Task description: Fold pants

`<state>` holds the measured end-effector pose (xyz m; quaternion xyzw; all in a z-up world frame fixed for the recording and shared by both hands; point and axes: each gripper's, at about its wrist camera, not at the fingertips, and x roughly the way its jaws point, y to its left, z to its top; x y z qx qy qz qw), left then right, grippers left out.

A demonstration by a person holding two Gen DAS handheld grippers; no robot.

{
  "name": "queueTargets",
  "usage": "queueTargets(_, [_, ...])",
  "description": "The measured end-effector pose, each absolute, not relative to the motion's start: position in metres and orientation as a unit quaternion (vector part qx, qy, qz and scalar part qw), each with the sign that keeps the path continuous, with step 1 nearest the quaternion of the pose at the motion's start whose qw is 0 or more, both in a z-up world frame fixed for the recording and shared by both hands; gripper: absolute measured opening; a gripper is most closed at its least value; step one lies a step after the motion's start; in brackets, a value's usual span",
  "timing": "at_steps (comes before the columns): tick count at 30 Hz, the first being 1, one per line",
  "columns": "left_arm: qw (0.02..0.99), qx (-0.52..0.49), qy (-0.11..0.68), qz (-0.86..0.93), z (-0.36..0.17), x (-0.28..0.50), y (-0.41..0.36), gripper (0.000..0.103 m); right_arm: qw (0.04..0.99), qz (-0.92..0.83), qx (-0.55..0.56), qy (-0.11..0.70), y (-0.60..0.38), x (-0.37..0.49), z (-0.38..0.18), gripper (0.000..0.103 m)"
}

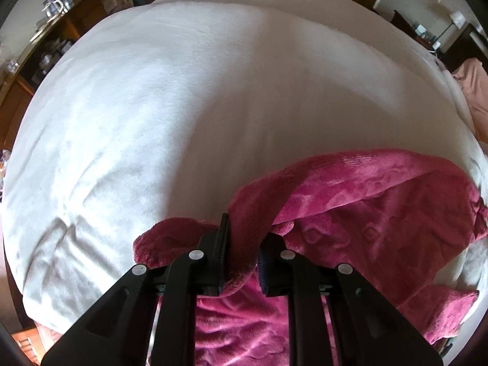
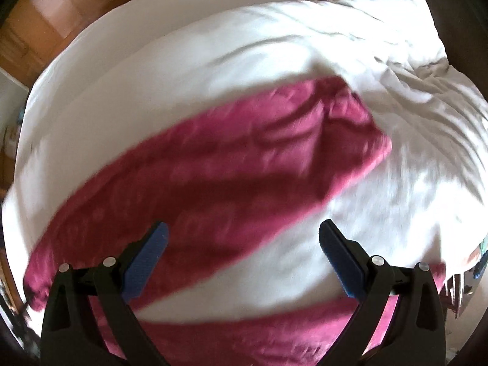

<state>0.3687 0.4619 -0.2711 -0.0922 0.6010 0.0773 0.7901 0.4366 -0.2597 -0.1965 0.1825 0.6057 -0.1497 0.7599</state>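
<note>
Magenta fleece pants (image 1: 350, 189) lay on white bed (image 1: 152, 106); wooden shelving (image 1: 45, 45) beside. Left claw (image 1: 244, 253) clamped pants fold; right claw (image 2: 244, 253) spread wide, holding nothing.

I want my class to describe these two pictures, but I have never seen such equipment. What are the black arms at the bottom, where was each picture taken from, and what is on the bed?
Each picture comes from a camera on a hand-held two-finger tool, looking along its fingers; a person holds one in each hand. The black arms are those fingers. In the left view, the left tool is shut on a fold of pink fleece pants. In the right view, blurred by motion, the right tool is open and holds nothing, above the pants. The pants lie on a white bed cover.
</note>
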Motion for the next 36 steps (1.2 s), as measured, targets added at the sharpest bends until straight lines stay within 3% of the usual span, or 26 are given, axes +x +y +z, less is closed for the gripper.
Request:
queueTargets(13, [0.789, -0.09, 0.598, 0.114, -0.239, 0.338, 0.421, 0.015, 0.708, -0.185, 0.259, 0.63, -0.33, 0.55, -0.249, 0.097])
queueTargets(23, [0.789, -0.089, 0.597, 0.118, -0.226, 0.319, 0.401, 0.015, 0.655, -0.23, 0.257, 0.672, -0.353, 0.583, -0.296, 0.065])
queueTargets(25, [0.79, -0.089, 0.595, 0.119, -0.224, 0.319, 0.401, 0.015, 0.655, -0.237, 0.244, 0.674, -0.353, 0.584, -0.295, 0.055])
queueTargets(27, [0.792, -0.09, 0.592, 0.121, -0.228, 0.323, 0.397, 0.015, 0.655, -0.242, 0.229, 0.678, -0.355, 0.582, -0.292, 0.032])
queueTargets(30, [0.795, -0.094, 0.586, 0.123, -0.224, 0.326, 0.401, 0.015, 0.66, -0.24, 0.241, 0.67, -0.369, 0.571, -0.283, 0.011])
queueTargets(36, [0.804, -0.088, 0.577, 0.114, -0.216, 0.329, 0.406, 0.014, 0.688, -0.227, 0.262, 0.637, -0.385, 0.533, -0.241, 0.005])
